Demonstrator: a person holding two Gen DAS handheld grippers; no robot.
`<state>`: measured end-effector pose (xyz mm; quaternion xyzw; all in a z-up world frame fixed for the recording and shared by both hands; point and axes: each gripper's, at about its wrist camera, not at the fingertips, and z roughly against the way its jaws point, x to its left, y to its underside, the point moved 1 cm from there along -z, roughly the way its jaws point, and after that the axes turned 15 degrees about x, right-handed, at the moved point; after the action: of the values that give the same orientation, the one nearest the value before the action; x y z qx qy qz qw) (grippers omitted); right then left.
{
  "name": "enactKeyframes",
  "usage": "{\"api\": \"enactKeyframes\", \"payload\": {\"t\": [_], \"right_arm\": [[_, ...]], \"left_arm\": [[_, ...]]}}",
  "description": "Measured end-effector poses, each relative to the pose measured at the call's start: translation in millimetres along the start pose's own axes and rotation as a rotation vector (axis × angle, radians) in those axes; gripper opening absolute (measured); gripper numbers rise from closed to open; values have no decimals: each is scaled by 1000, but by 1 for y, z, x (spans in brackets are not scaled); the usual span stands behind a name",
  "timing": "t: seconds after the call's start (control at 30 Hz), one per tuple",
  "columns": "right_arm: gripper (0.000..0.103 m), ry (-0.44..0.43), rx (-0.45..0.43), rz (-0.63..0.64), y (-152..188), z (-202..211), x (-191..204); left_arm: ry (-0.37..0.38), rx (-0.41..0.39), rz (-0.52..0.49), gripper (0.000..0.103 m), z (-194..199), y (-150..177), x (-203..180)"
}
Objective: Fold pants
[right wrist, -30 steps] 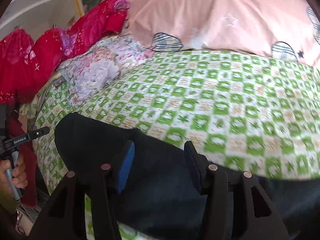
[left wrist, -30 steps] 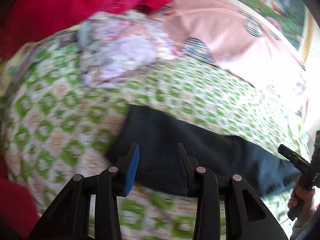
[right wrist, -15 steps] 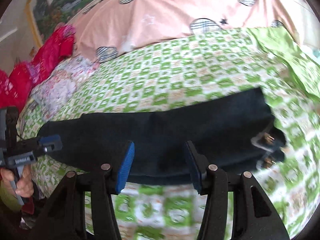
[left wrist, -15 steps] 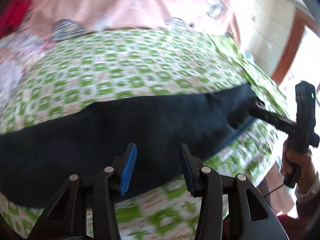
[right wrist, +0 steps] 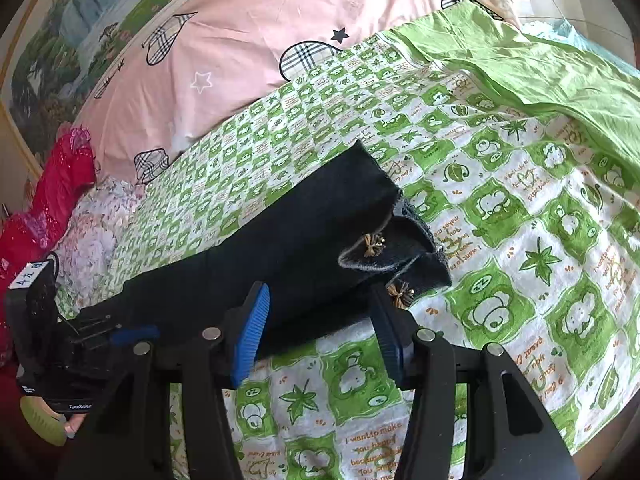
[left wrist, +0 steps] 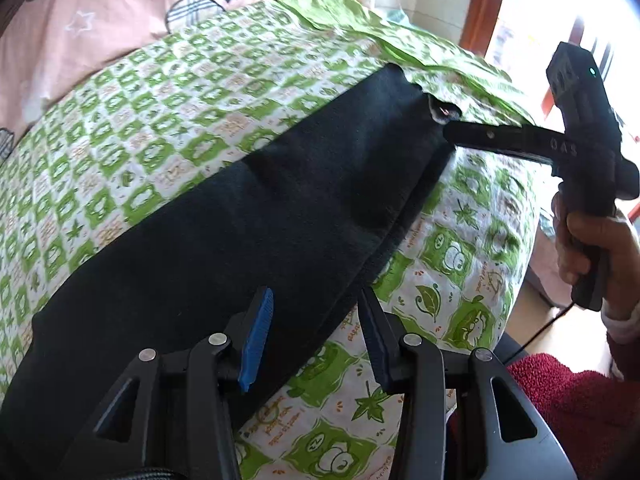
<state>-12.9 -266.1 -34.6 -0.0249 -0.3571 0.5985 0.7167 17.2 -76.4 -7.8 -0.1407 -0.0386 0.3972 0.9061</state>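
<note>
Light: we see bright daylight from the window (left wrist: 520, 20) right of the left gripper (left wrist: 316, 336), blown out | Shadows: soft | Focus: both views sharp | Distortion: we note fisheye bending, dark corners.

The pants (right wrist: 292, 248) are showing dark navy, almost black, with small tan bow trims at the cuffs. The bedsheet (right wrist: 500, 208) is showing a green-and-white check with cartoon figures and leaves. The pink quilt (right wrist: 248, 40) is carrying plaid hearts and stars. Blue pads (left wrist: 256, 340) are lining black gripper fingers.
</note>
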Motion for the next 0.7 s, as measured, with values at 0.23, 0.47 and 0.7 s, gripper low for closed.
{"api": "enactKeyframes", "payload": {"t": [0.23, 0.47, 0.7], "right_arm": [[53, -29, 4, -34, -9, -11, -10], [19, -22, -1, -34, -13, -18, -13], [6, -12, -46, 2, -7, 7, -9]], "left_arm": [[-7, 61, -28, 41, -15, -4, 5], [-16, 83, -59, 8, -23, -7, 10], [15, 46, -92, 3, -1, -6, 3]]}}
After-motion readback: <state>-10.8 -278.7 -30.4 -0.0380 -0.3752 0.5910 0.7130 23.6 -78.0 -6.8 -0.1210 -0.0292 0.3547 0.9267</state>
